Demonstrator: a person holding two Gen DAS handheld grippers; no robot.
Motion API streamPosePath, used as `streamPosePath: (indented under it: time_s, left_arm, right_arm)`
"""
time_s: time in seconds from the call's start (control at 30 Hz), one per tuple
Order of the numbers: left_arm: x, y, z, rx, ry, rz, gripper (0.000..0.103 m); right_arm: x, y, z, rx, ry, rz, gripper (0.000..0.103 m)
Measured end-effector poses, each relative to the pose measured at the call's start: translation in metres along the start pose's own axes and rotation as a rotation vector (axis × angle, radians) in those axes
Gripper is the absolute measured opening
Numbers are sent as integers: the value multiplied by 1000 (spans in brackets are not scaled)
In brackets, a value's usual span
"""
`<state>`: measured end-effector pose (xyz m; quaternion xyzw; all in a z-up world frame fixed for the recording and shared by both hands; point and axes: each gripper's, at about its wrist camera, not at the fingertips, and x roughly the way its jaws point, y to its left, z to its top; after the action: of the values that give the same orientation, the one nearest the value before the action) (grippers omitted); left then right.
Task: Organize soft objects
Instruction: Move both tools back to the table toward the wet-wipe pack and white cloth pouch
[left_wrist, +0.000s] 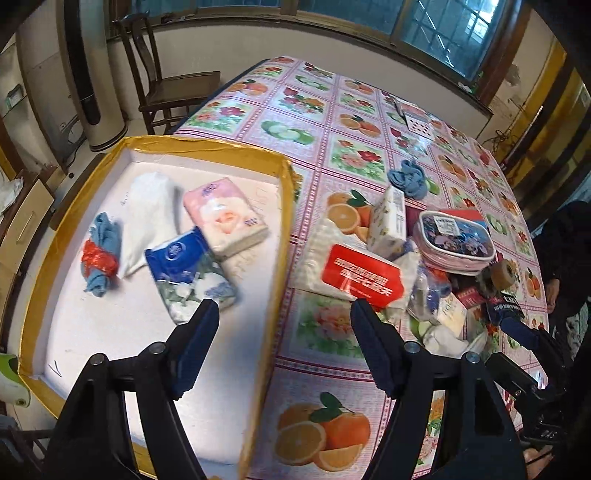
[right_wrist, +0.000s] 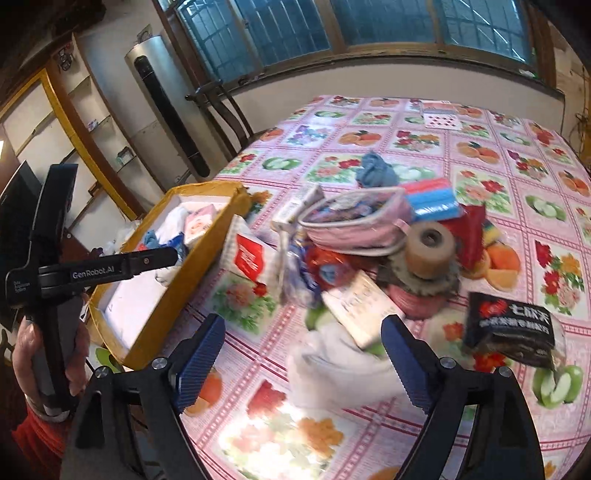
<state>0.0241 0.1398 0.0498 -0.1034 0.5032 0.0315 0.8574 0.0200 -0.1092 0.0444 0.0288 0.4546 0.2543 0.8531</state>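
the left gripper (left_wrist: 284, 314) was held with its jaws spread wide and nothing between them. the right gripper (right_wrist: 303, 332) was likewise wide apart and empty. in the right wrist view a hand (right_wrist: 48, 354) gripped the left gripper's handle from below, a red sleeve (right_wrist: 33, 443) at its wrist.

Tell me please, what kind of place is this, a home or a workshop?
Most likely a room in a home, perhaps a dining room. A table with a fruit-and-flower tablecloth stands under a window, with a wooden chair beside it and a floor-standing air conditioner by the wall.
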Motion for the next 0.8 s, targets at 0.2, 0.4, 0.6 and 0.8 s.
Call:
streamPosePath:
  time_s: [0.2,0.4,0.6,0.8]
  left_arm:
    - [17,-34,0,46,27,-28,74]
    - [35,-52,14,84,34,-34,74]
    - [51,-57,26,99,66,-89,74]
    - [62,-48,28,7,149,-101,73]
  right_arm:
    - [9,-24,-22,-8,66,-58,88]
    - [24,-24,-30,-73,106,-93,88]
    - [41,-23,-29,-89,128,-93,89]
    - [53,-25,-26,-117,160,-106,89]
